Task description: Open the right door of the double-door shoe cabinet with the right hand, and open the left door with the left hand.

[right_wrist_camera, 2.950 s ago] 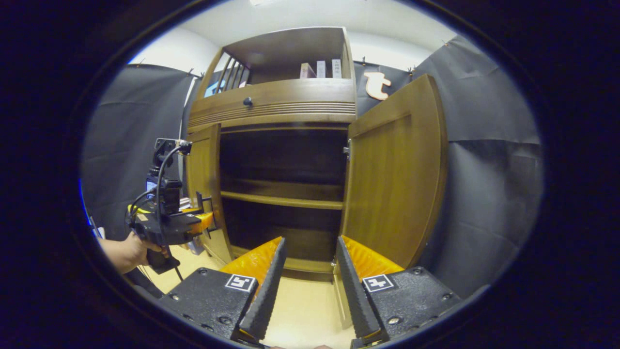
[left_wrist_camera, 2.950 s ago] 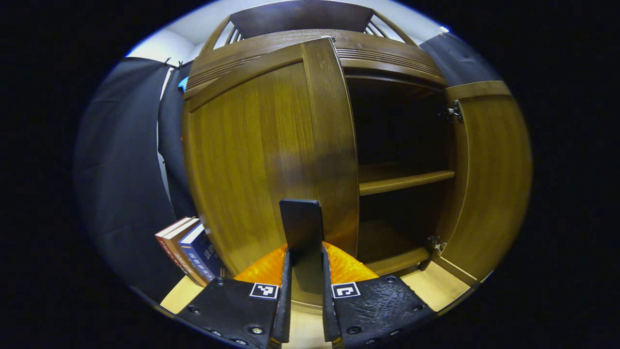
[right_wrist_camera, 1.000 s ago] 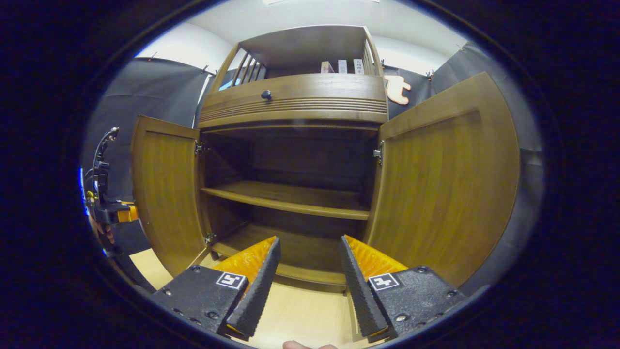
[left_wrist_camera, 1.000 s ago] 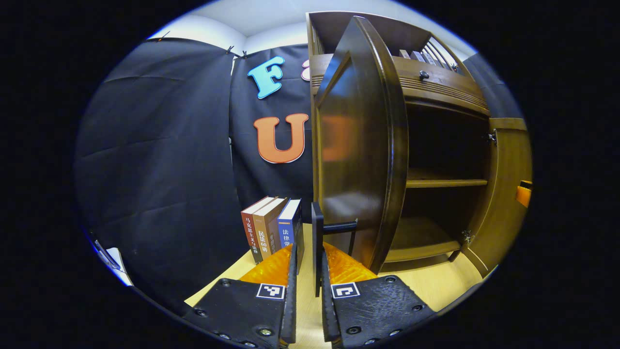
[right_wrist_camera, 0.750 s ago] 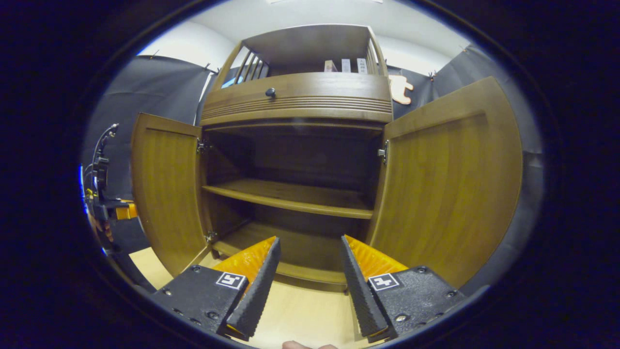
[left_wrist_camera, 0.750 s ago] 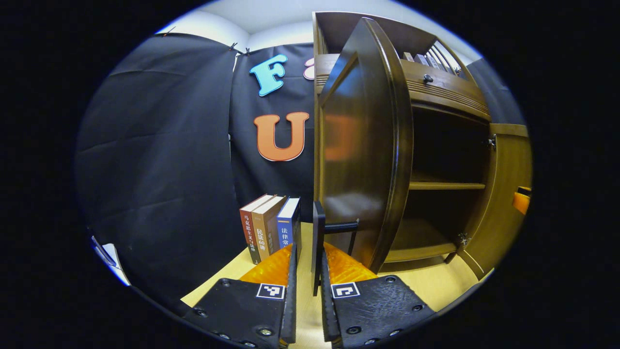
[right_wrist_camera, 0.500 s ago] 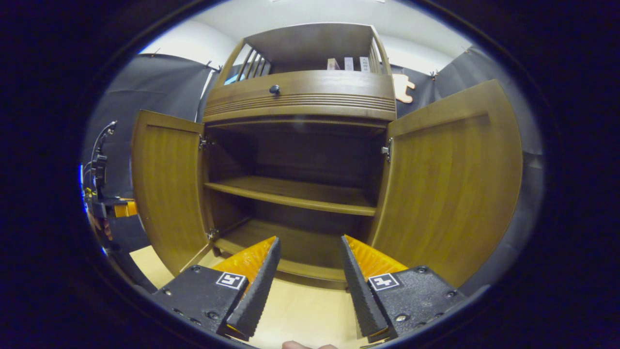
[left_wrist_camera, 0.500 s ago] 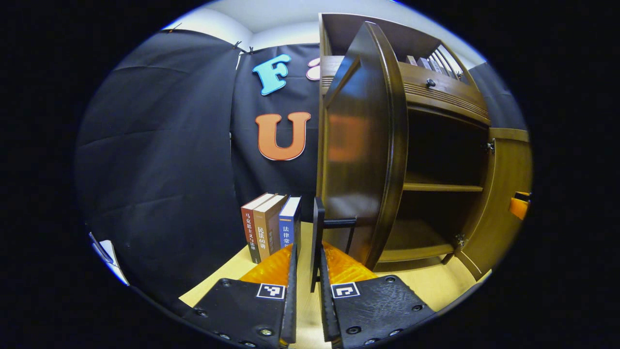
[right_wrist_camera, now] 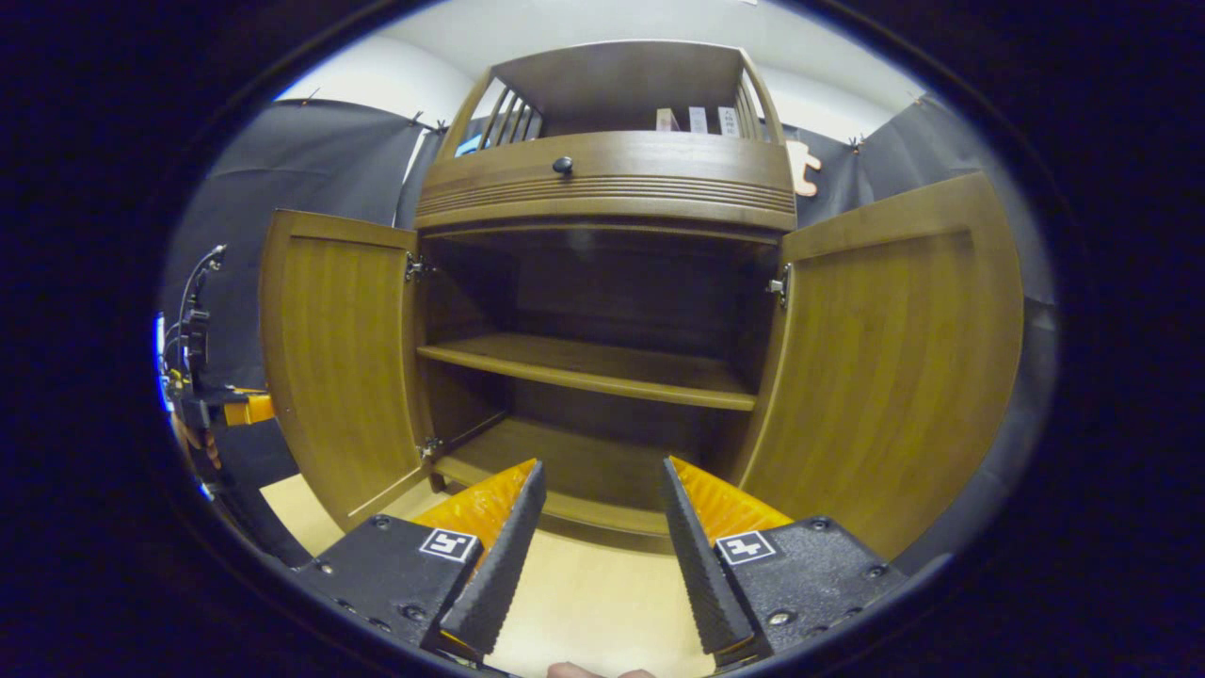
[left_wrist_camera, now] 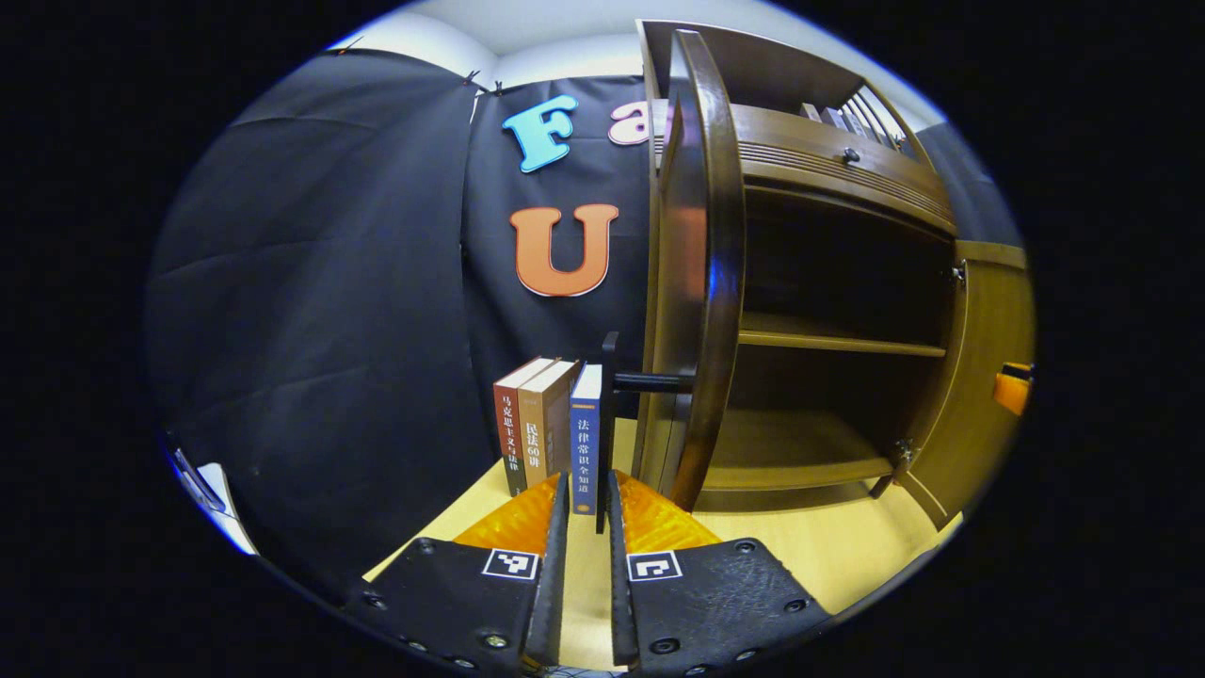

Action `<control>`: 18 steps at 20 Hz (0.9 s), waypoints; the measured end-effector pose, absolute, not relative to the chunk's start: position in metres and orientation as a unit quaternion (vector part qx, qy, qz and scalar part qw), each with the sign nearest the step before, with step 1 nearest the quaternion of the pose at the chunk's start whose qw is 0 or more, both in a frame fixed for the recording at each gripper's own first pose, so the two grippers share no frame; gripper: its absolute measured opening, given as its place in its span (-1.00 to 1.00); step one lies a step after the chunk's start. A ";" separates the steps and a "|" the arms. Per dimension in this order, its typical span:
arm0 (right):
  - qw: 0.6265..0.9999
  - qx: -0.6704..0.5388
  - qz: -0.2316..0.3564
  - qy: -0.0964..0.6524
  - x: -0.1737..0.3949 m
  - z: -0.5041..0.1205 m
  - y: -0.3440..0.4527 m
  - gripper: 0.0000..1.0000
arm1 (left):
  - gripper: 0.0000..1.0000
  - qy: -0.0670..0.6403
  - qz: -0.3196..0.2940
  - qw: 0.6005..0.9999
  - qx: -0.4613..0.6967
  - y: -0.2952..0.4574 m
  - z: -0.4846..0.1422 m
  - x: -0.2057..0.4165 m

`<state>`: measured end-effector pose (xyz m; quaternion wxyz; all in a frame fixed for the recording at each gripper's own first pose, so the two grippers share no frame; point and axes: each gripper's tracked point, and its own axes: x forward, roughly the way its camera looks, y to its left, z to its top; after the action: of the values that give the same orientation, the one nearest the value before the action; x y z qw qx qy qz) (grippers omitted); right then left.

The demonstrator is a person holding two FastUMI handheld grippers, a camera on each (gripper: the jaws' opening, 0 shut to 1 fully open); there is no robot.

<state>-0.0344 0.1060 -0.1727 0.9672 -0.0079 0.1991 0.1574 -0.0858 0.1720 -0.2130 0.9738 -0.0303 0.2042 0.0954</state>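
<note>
Between the left claw's point(left_wrist_camera: 584, 527) fingers, which stand close together with a narrow gap, a dark handle plate point(left_wrist_camera: 607, 424) rises; whether they press on it I cannot tell. A short bar joins that plate to the left door point(left_wrist_camera: 701, 282), seen edge-on just right of the claw and swung wide. Three books point(left_wrist_camera: 551, 428) stand on the pale floor point(left_wrist_camera: 847, 556) just left of the handle. Beyond the door, the cabinet point(left_wrist_camera: 847, 169) shows its shelf point(left_wrist_camera: 838, 344).

Ahead of the right claw point(right_wrist_camera: 595, 527), spread wide and holding nothing, the cabinet's interior opens with the left door point(right_wrist_camera: 334, 358) and right door point(right_wrist_camera: 904, 377) both swung out. The right door lies just right of this claw, apart from it. Far left, the other claw point(right_wrist_camera: 240, 410) sits beside the left door's edge.
</note>
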 end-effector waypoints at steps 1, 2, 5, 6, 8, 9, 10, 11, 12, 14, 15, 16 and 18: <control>0.967 -0.008 0.158 0.199 -0.034 -0.172 0.106 0.66 | -0.60 0.203 0.101 0.974 -0.024 0.174 -0.212 -0.087; 0.967 -0.008 0.156 0.199 -0.034 -0.171 0.104 0.56 | -0.60 0.204 0.113 0.972 -0.013 0.180 -0.212 -0.089; 0.968 -0.006 0.150 0.200 -0.039 -0.172 0.096 0.57 | -0.61 0.215 0.151 0.965 0.011 0.199 -0.216 -0.102; 0.968 -0.005 0.149 0.200 -0.040 -0.171 0.098 0.57 | -0.62 0.216 0.162 0.963 0.011 0.201 -0.215 -0.104; 0.969 -0.006 0.148 0.196 -0.039 -0.167 0.092 0.56 | -0.61 0.212 0.168 0.963 0.003 0.198 -0.210 -0.104; 0.970 -0.006 0.147 0.193 -0.038 -0.164 0.090 0.56 | -0.53 0.208 0.171 0.963 -0.002 0.195 -0.206 -0.105; 0.971 -0.006 0.148 0.190 -0.037 -0.162 0.089 0.59 | -0.43 0.202 0.175 0.964 0.000 0.196 -0.201 -0.109; 0.971 -0.006 0.149 0.187 -0.036 -0.159 0.088 0.63 | -0.43 0.195 0.181 0.964 0.006 0.194 -0.195 -0.112; 0.972 -0.006 0.150 0.183 -0.037 -0.156 0.087 0.66 | -0.43 0.189 0.183 0.965 0.009 0.189 -0.189 -0.113; 0.972 -0.003 0.155 0.175 -0.038 -0.149 0.084 0.66 | 0.02 0.165 0.204 0.965 0.008 0.177 -0.175 -0.113; 0.972 0.001 0.158 0.172 -0.038 -0.146 0.084 0.66 | -0.09 0.152 0.209 0.966 0.008 0.169 -0.168 -0.112; 0.973 0.003 0.157 0.170 -0.038 -0.142 0.081 0.57 | 0.06 0.140 0.210 0.968 0.012 0.160 -0.159 -0.111; 0.975 0.011 0.153 0.163 -0.037 -0.134 0.074 0.58 | 0.29 0.121 0.195 0.973 0.019 0.137 -0.143 -0.103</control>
<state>-0.0372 0.0737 -0.1344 0.9746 0.0111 0.1628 0.1533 -0.1031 0.1366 -0.1435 0.9731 0.0194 0.1210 0.1952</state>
